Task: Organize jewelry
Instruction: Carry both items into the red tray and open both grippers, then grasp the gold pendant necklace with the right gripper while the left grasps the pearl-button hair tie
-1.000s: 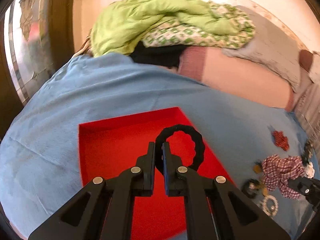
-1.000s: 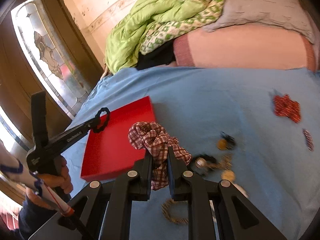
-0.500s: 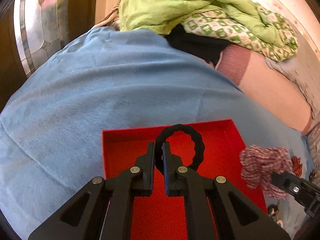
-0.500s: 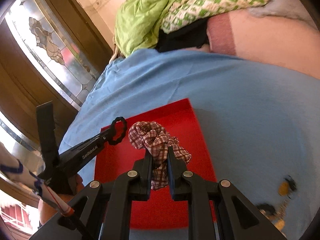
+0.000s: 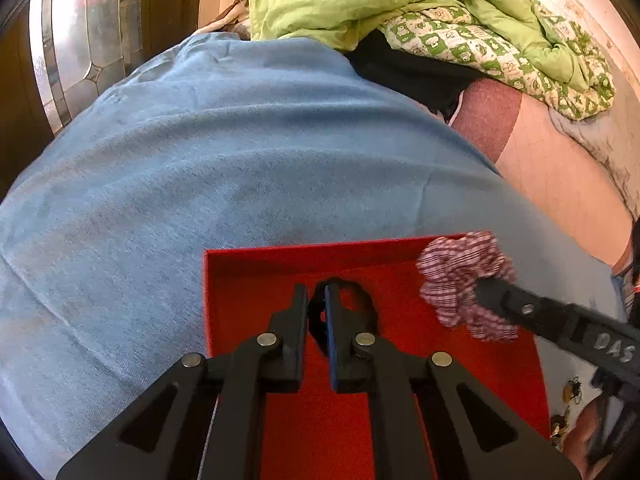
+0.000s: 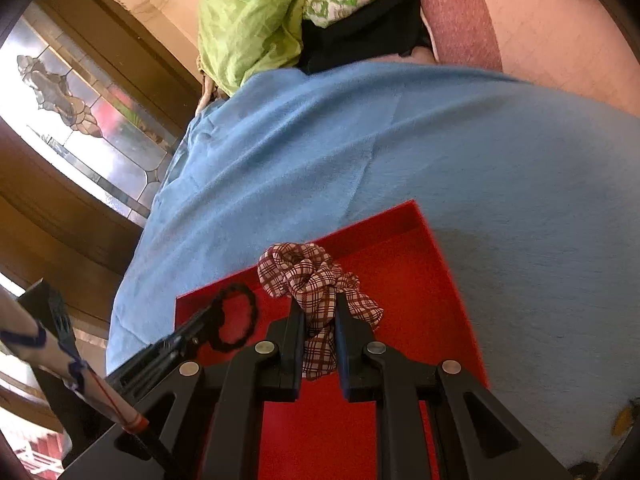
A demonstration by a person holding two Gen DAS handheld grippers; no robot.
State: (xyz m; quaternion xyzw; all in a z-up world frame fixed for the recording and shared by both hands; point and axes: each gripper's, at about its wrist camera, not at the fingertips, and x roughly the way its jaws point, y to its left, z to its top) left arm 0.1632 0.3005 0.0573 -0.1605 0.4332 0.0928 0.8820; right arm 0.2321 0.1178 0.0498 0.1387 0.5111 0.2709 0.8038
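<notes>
A blue blanket (image 5: 224, 168) is spread across the bed, with a green quilt (image 5: 360, 0) heaped at its far end beside a black cloth (image 5: 404, 72). A stained-glass window (image 6: 68, 116) is seen to the left.

A red tray (image 5: 460, 380) is laid on the blanket, its rim raised on all visible sides.

Over the tray's right part, a plaid scrunchie (image 6: 316, 280) is clamped by the right gripper (image 6: 318, 312); the jaws are nearly closed, parted only by the bunched fabric, which spills above and below them.

Over the tray's left part, a black hair tie (image 5: 344, 312) is pinched by the left gripper (image 5: 316, 300), jaws almost together on the ring's near edge. Whether the ring touches the tray floor cannot be told.

Small gold-toned pieces (image 5: 570, 390) are seen on the blanket just right of the tray.
</notes>
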